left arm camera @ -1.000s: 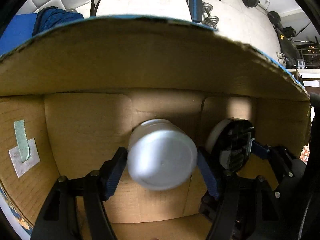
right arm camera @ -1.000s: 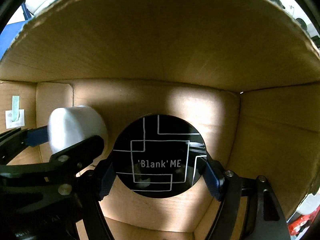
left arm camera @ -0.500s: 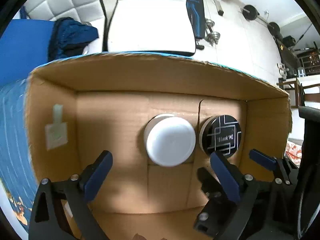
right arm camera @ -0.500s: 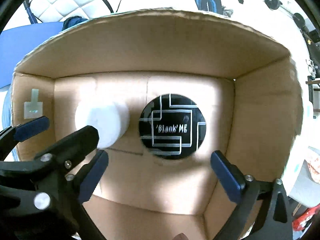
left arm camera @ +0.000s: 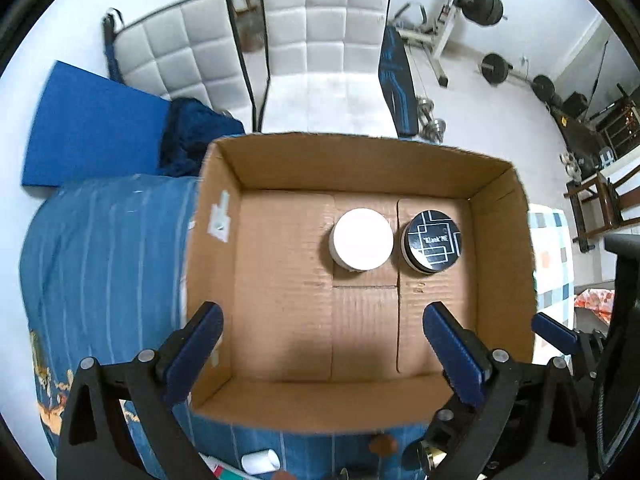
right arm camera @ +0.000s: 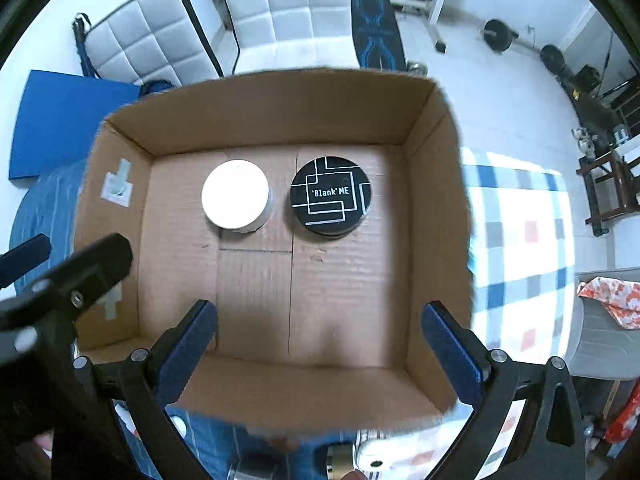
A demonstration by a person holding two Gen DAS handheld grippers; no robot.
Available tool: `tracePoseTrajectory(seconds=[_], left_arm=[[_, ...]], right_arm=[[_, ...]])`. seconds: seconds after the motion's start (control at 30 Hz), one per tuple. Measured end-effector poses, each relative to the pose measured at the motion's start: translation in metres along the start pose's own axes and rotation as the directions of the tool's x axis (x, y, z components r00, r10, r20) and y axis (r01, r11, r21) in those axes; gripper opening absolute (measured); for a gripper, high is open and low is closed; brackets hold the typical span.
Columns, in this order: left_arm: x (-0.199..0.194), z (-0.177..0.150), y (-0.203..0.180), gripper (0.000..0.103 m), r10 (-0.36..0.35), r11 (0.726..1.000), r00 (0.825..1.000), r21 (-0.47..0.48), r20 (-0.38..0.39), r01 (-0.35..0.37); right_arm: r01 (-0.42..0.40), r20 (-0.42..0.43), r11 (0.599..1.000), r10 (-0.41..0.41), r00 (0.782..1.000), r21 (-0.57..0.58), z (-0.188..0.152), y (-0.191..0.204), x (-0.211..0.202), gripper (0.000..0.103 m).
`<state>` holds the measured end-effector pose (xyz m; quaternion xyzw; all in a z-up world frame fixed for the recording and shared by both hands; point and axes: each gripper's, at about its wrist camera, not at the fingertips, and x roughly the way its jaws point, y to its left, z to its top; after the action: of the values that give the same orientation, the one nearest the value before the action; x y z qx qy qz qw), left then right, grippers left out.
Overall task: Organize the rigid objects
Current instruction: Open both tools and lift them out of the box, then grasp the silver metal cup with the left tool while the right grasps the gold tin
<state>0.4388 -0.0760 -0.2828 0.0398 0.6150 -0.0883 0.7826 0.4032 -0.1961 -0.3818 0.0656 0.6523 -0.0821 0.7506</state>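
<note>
An open cardboard box stands on a blue cloth. On its floor a white-lidded jar stands upright beside a black round tin marked 'Blank' ME, near the far wall. My left gripper is open and empty, high above the box's near half. My right gripper is open and empty, also above the box. The left gripper's fingers show at the left of the right wrist view.
The box sits on a bed with a blue striped cover and a checked cover. White padded chairs, a blue mat and gym weights lie beyond. Small items lie near the bottom edge.
Both grippers let go of the jar and the tin, opened, and rose up out of the box. The jar and tin stay on the box floor.
</note>
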Motion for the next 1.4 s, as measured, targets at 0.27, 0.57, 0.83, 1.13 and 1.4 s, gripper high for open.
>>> tracePoseTrajectory(seconds=[0.27,0.57,0.83,1.13,1.4], left_arm=[[-0.061,-0.04,-0.005,0.102,0.009,1.0,0.995,-0.007,0.104,-0.008],[-0.115,-0.096,-0.009,0.102,0.004,1.0,0.991,-0.03,0.136,0.001],[-0.083,-0.17,0.002,0.102,0.058,0.996,0.998,-0.066,0.005,-0.058],[0.047,-0.233,-0.035,0.101,0.019,1.0,0.959,0.021,-0.282,-0.013],[0.104,-0.245,-0.035,0.077,-0.061,0.998,0.93,-0.021,-0.361,0.057]], right_arm=[[-0.027,0.129,1.0,0.028,0.991,-0.01,-0.026,-0.003,-0.073,0.103],[-0.07,0.164,0.996,0.079,0.983,-0.059,-0.077,-0.009,-0.132,0.103],[-0.092,0.033,0.994,0.094,0.995,-0.059,-0.147,-0.038,-0.097,0.103],[-0.118,-0.169,0.992,0.125,0.978,0.048,-0.2,-0.082,0.002,0.099],[-0.124,-0.211,0.988,0.14,0.967,0.09,-0.207,-0.085,0.033,0.094]])
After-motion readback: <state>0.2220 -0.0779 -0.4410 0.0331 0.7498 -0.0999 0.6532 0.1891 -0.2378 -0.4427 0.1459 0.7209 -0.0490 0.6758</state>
